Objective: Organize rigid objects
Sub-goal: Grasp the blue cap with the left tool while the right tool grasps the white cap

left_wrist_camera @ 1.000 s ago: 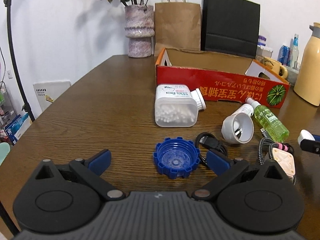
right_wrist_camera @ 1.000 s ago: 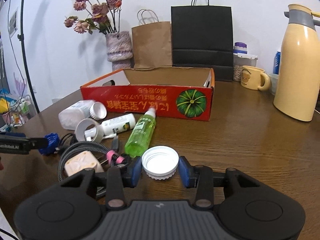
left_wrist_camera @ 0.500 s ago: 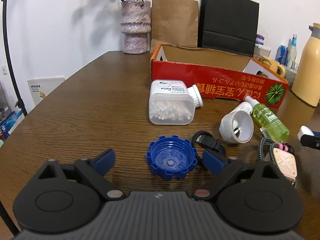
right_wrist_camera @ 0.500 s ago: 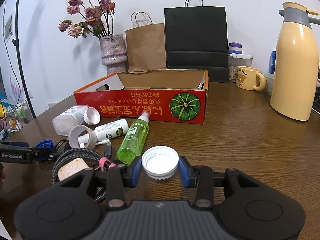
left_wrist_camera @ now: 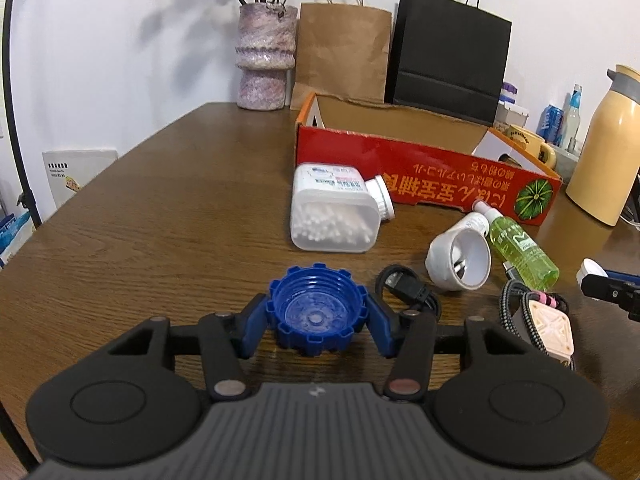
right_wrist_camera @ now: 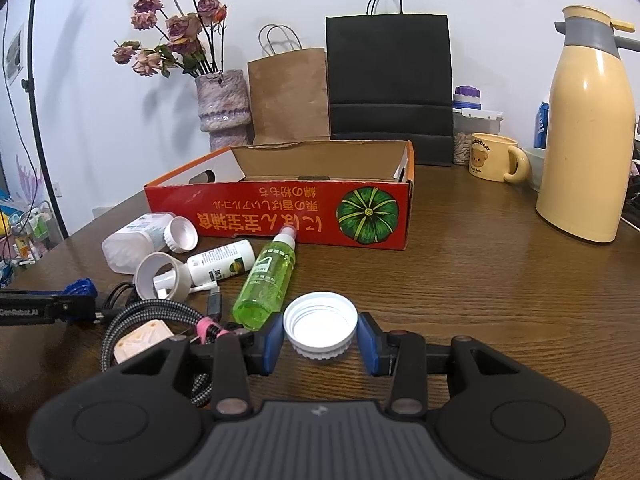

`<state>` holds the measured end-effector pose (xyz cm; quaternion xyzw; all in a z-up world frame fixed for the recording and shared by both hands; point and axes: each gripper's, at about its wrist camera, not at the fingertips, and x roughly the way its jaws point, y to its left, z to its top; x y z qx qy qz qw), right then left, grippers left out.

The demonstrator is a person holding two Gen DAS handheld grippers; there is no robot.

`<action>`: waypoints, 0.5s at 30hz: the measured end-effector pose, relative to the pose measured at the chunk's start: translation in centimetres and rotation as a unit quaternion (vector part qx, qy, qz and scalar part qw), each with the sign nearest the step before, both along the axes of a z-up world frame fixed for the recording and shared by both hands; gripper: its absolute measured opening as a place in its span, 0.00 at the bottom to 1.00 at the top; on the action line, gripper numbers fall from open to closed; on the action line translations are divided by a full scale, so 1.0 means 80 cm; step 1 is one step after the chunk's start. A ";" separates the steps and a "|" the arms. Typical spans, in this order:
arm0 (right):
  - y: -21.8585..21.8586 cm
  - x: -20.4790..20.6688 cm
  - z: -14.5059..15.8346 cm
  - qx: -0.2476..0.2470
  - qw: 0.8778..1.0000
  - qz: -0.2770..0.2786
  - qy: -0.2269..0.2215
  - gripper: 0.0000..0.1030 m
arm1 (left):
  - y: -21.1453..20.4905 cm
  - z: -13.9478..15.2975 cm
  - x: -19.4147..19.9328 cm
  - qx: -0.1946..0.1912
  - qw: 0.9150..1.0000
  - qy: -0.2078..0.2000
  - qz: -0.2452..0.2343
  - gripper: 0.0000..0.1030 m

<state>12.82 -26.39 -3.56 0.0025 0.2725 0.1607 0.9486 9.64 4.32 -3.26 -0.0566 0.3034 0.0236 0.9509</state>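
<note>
My left gripper (left_wrist_camera: 316, 322) is shut on a blue notched cap (left_wrist_camera: 317, 314), its blue pads pressed on both sides, low over the wooden table. My right gripper (right_wrist_camera: 320, 338) is shut on a white ribbed cap (right_wrist_camera: 320, 323) just above the table. An open red cardboard box (right_wrist_camera: 280, 216) lies beyond; it also shows in the left wrist view (left_wrist_camera: 420, 176). Before it lie a clear tub of cotton swabs (left_wrist_camera: 334, 216), a green spray bottle (right_wrist_camera: 266, 280), a white bottle (right_wrist_camera: 222, 266) and a white cup (left_wrist_camera: 460, 258).
A braided cable with a beige plug (right_wrist_camera: 142, 340) and a black cable (left_wrist_camera: 408, 290) lie between the grippers. A vase (right_wrist_camera: 222, 108), paper bags (right_wrist_camera: 288, 96), a mug (right_wrist_camera: 494, 156) and a cream thermos (right_wrist_camera: 586, 136) stand behind and right.
My left gripper has closed from wide open onto the blue cap. My right gripper keeps hold of the white cap and has risen a little.
</note>
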 end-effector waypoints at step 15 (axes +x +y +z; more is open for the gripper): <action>0.015 0.003 0.035 0.003 0.999 0.006 -0.037 0.38 | 0.001 0.054 0.010 0.033 0.998 -0.054 -0.002 0.52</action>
